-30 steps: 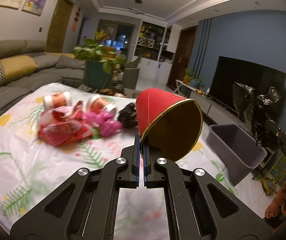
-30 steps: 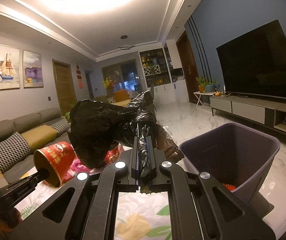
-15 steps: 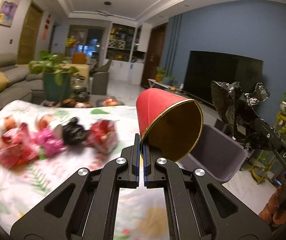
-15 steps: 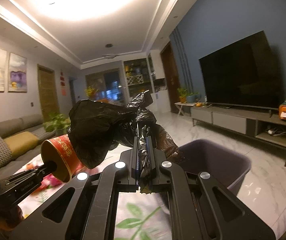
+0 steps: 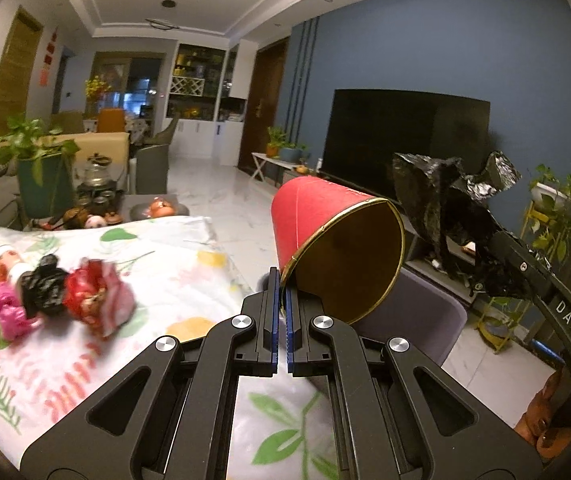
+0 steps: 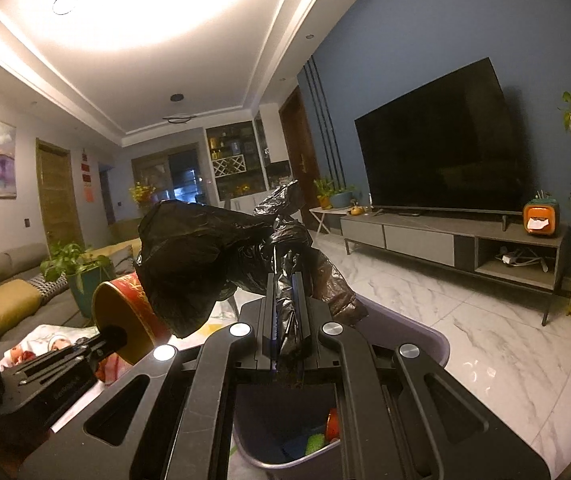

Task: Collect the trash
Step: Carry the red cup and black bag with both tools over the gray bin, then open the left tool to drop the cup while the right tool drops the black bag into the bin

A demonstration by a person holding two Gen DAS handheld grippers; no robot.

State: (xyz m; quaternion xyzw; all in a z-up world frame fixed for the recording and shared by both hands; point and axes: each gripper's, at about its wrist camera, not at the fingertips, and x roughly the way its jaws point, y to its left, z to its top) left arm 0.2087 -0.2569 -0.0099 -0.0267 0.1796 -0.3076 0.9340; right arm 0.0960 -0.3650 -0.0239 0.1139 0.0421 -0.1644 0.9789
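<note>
The left hand-held gripper (image 5: 281,300) is closed on the gold rim of a red paper cup (image 5: 337,248), which it carries in the air, tilted with its open mouth toward the camera, at the edge of the bench (image 5: 189,256) and partly in front of the grey bin (image 5: 425,332). The right hand-held gripper (image 6: 284,312) is clamped on a crumpled black plastic bag (image 6: 197,256), most of which bulges up and left of the jaws; in the right wrist view this gripper sits directly above the bin's opening (image 6: 413,344), where coloured scraps already lie at the bottom. On the flowered cloth of the bench, well apart from the bin, trash remains: a red wrapper (image 5: 93,296), a small black wad (image 5: 43,286), a pink wad (image 5: 5,308) and a small jar (image 5: 5,260), all blurred. Judged step: delivery of two held items to the bin, the bag nearer to release than the cup. The next move appears to call for parting the right jaws over the opening so the bag falls clear of the rim, then bringing the cup over the bin before releasing it. The light, springy bag may cling to the pads or catch on the rim. The task is judged partway done, with several pieces left to collect.
</note>
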